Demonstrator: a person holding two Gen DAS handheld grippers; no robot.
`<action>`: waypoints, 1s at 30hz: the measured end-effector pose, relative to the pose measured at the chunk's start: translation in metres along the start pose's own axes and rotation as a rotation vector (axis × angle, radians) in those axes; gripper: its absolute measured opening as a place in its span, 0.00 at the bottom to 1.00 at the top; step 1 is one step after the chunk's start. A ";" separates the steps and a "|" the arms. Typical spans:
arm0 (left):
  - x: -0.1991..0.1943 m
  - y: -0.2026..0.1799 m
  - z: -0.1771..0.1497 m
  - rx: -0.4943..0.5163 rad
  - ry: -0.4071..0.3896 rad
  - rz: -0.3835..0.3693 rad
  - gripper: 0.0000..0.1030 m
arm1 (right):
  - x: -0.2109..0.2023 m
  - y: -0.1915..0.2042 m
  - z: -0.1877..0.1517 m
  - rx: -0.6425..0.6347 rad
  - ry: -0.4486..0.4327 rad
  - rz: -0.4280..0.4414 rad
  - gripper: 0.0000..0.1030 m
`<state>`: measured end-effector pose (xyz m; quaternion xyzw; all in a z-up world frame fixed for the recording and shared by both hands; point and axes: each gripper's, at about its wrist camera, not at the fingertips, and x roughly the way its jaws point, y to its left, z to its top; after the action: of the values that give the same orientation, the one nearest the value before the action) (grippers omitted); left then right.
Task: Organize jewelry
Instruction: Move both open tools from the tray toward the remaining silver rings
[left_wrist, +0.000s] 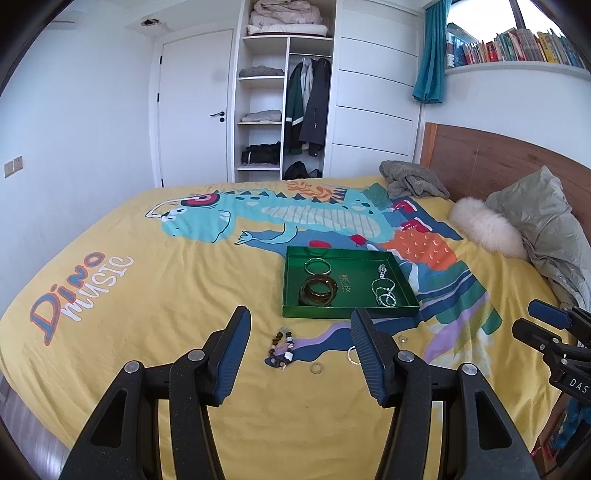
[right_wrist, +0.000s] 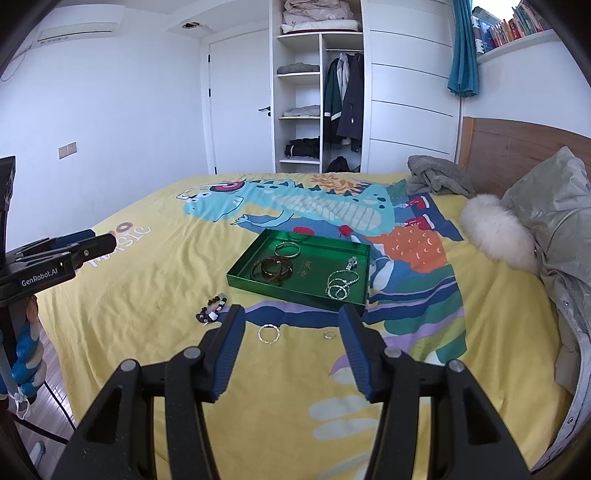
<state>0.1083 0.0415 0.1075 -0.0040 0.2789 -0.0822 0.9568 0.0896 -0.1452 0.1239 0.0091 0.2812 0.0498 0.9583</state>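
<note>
Both hand-held grippers hover over a bed: the left gripper (left_wrist: 299, 325) and the right gripper (right_wrist: 291, 321) each hold their blue-padded jaws apart, with nothing between them.

Ahead of them, on a yellow dinosaur-print duvet (left_wrist: 155, 288), sits a shallow green tray (right_wrist: 258, 286). Inside it, dark amber bangles (left_wrist: 317, 291) lie at the near left, a slim metal bangle (left_wrist: 317, 266) just behind them, and a coiled silver chain (right_wrist: 340, 286) toward the right side.

Several pieces lie loose on the duvet in front of the tray: a beaded bracelet (left_wrist: 281, 349) to the left, a thin silver hoop (right_wrist: 268, 334) near the middle, a small ring (right_wrist: 328, 335) farther right, and another small ring (left_wrist: 316, 368) nearest the left gripper.

At the head of the bed, a grey throw (left_wrist: 410, 181), a white fluffy cushion (right_wrist: 496, 236) and a pale quilted jacket (right_wrist: 561, 236) rest against a wooden headboard (left_wrist: 491, 162). Beyond the bed stands an open white wardrobe (right_wrist: 317, 92).
</note>
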 end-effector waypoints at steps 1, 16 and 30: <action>0.002 0.000 0.000 -0.001 0.004 0.000 0.54 | 0.001 -0.001 0.000 0.000 0.002 -0.002 0.49; 0.041 0.001 -0.019 0.007 0.063 -0.014 0.54 | 0.027 -0.006 -0.009 0.021 0.019 -0.008 0.49; 0.107 -0.005 -0.048 0.028 0.161 -0.001 0.54 | 0.082 -0.025 -0.035 0.057 0.049 0.019 0.49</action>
<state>0.1706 0.0211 0.0106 0.0160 0.3536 -0.0868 0.9312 0.1416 -0.1618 0.0497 0.0377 0.3059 0.0512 0.9499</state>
